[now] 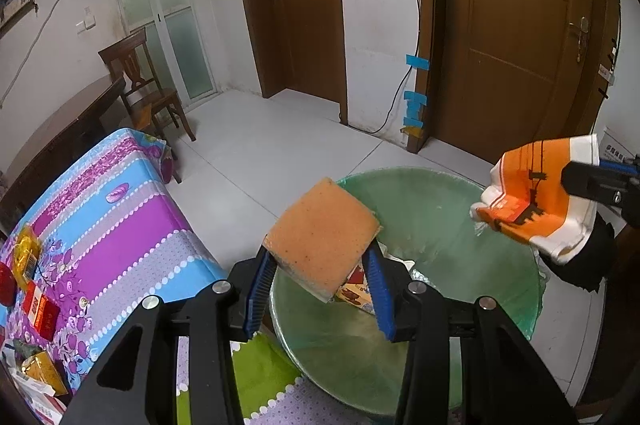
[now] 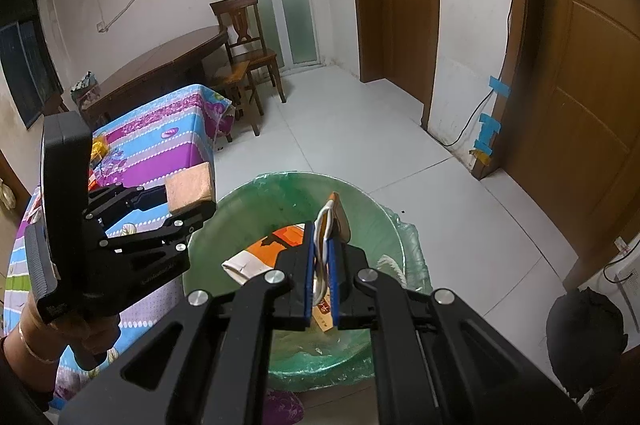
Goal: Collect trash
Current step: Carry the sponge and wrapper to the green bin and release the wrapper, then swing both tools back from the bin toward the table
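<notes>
An orange sponge (image 1: pixel 322 235) sits between the blue pads of my left gripper (image 1: pixel 320 265), which is shut on it, over the near rim of the green-lined trash bin (image 1: pixel 440 193). The same sponge (image 2: pixel 189 188) shows at the bin's left edge in the right wrist view. My right gripper (image 2: pixel 321 245) is shut on a flattened orange and white paper carton (image 2: pixel 332 221), held above the bin (image 2: pixel 384 221). From the left wrist view that carton (image 1: pixel 540 201) hangs at the bin's right side. Other wrappers lie inside the bin.
A table with a purple and blue striped cloth (image 1: pixel 120 217) stands left of the bin, carrying red and yellow packets (image 1: pixel 38 309). A wooden chair (image 2: pixel 248 37) and dark wooden table (image 2: pixel 160 65) stand beyond. A black bag (image 2: pixel 584 333) lies on the floor at right.
</notes>
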Available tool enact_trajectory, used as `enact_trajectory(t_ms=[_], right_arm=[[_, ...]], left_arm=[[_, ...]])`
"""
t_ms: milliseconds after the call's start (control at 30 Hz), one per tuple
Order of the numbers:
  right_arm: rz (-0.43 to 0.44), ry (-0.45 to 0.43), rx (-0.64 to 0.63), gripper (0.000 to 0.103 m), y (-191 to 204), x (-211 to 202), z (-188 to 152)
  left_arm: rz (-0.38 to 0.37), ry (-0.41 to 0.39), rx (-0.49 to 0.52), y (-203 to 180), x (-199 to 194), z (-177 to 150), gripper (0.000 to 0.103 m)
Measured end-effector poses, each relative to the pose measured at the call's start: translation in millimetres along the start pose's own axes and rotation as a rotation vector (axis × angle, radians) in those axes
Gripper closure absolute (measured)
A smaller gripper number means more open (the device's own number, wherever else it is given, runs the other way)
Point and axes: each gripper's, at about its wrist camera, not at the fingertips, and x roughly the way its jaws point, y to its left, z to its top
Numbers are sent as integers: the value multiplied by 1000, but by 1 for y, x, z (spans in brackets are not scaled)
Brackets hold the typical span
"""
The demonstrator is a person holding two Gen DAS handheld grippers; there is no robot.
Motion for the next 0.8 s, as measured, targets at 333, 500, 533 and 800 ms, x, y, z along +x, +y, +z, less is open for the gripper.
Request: enact_trajectory(t_ms=[333,500,533,800], right_arm=[[-40,5,-8,76,-4,7,0],[-39,-2,14,76,-11,2,-4],[-37,-3,16,76,-10,2,-4],[41,-106,43,70,6,-7,-16]], left_arm=[[-72,10,-11,4,7,3,23],[-55,19,-37,11,7,-6,23],[-50,14,-50,14,5,-9,23],[63,-68,-129,50,-35,-46,23]])
